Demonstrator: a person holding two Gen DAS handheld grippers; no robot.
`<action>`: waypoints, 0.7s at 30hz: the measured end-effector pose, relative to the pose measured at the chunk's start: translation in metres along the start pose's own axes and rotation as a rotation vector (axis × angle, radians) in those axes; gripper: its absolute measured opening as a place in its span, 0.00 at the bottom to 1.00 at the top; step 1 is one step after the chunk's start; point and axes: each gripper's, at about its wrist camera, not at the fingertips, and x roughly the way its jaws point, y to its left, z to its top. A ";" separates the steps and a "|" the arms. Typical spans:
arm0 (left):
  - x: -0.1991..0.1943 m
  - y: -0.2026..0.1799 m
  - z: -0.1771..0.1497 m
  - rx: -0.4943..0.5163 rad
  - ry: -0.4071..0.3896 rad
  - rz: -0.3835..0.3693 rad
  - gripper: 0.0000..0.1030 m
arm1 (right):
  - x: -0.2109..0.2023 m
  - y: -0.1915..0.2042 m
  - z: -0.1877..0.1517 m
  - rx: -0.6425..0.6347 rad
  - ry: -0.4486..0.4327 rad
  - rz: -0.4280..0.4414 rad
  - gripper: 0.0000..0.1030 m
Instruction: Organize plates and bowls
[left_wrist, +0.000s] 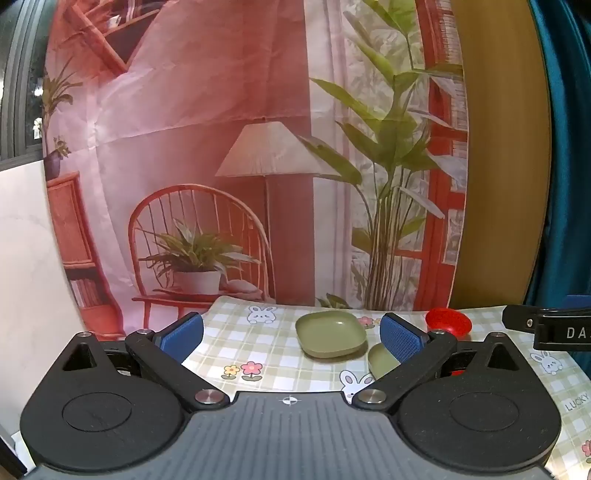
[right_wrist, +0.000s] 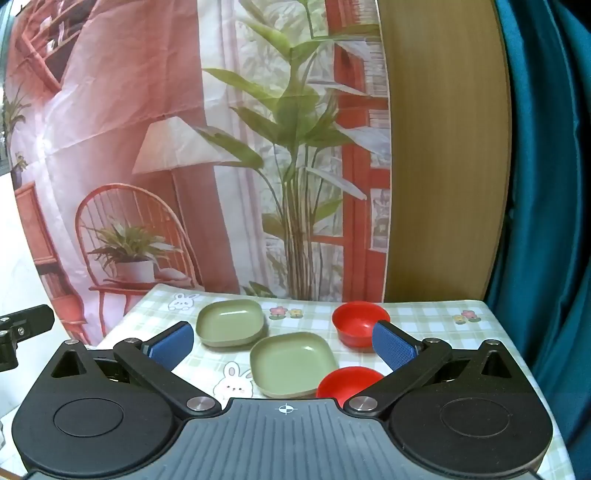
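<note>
Checked worktop (right_wrist: 424, 317) holds light, stiff green plates (right_wrist: 291, 363) and red bowls (right_wrist: 360, 321); grab rims. Both claws (left_wrist: 291, 332) (right_wrist: 282, 341) gape, empty.

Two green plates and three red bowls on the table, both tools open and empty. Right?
Not quite: the right wrist view shows two red bowls, not three, far red bowl and near red bowl. Two green plates, and, right tool and left tool open and empty.
</note>
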 end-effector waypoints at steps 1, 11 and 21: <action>0.000 0.000 0.000 -0.002 0.001 -0.002 1.00 | 0.000 0.000 0.000 0.000 0.000 0.001 1.00; 0.003 0.004 0.004 -0.026 0.000 0.000 1.00 | -0.001 -0.002 0.001 0.003 -0.002 0.003 1.00; -0.002 0.001 0.001 -0.028 -0.015 0.010 1.00 | -0.003 -0.002 0.002 0.003 -0.006 0.003 1.00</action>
